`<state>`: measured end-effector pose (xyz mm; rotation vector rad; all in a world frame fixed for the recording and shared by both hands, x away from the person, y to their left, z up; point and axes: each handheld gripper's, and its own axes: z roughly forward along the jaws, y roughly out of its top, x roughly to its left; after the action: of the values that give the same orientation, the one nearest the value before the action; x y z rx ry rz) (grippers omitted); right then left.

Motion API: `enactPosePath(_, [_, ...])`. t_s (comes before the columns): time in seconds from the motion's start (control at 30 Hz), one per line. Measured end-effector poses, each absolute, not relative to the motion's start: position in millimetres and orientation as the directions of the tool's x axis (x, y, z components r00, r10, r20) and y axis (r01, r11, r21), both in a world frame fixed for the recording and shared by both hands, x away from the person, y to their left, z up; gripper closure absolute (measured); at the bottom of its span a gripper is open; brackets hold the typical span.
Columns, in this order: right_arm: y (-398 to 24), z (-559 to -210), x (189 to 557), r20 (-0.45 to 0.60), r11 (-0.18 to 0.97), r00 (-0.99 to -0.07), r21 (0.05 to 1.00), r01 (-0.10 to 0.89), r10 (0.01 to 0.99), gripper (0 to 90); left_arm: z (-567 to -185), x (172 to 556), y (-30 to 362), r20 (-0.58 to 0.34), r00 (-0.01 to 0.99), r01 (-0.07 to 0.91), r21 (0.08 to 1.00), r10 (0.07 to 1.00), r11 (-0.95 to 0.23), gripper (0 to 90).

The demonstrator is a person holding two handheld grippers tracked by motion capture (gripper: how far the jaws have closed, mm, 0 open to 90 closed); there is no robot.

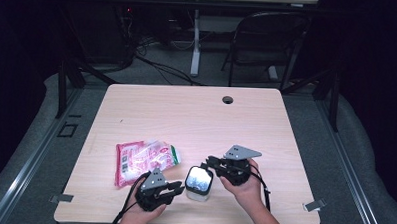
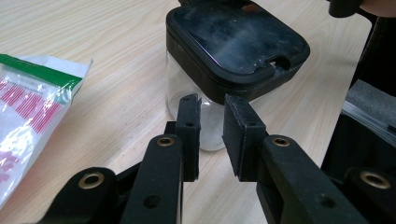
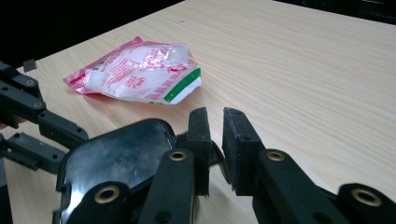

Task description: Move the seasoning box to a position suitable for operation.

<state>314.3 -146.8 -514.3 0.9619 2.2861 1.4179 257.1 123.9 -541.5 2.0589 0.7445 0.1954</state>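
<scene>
toward the table's [image 1: 136,110] near edge, a pink sealed pouch [image 1: 144,160] lies left, then my left gripper [image 1: 176,190], nearly closed on nothing, then a still-lidded clear jar [image 1: 199,183], then my right gripper [image 1: 207,165] clenched at its lid's rim, nothing yet transferred.

Clear square jar with black lid [image 1: 199,182] on pale wood counter [image 1: 196,117], between left tool [image 1: 176,190] and right tool [image 1: 208,164]; pink plastic pouch [image 1: 144,159] lies left.
</scene>
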Motion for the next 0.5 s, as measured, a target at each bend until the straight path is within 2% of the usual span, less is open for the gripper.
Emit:
enactPosePath(0.07, [-141.4, -515.8, 319.3, 0.085, 0.329, -0.747, 0.861, 0.388, 0.659, 82.9, -541.9, 255.5, 123.9, -0.143, 0.803, 0.431, 0.809, 0.578, -0.399, 77.2])
enactPosePath(0.3, [-143.6, -518.1, 324.9, 0.117, 0.317, -0.742, 0.852, 0.417, 0.660, 86.8, -541.6, 250.7, 123.0, -0.147, 0.803, 0.428, 0.817, 0.577, -0.387, 80.5])
enactPosePath(0.5, [-142.1, -515.2, 323.2, 0.122, 0.311, -0.763, 0.864, 0.396, 0.634, 84.2, -541.3, 249.1, 122.6, -0.147, 0.807, 0.429, 0.813, 0.572, -0.395, 83.9])
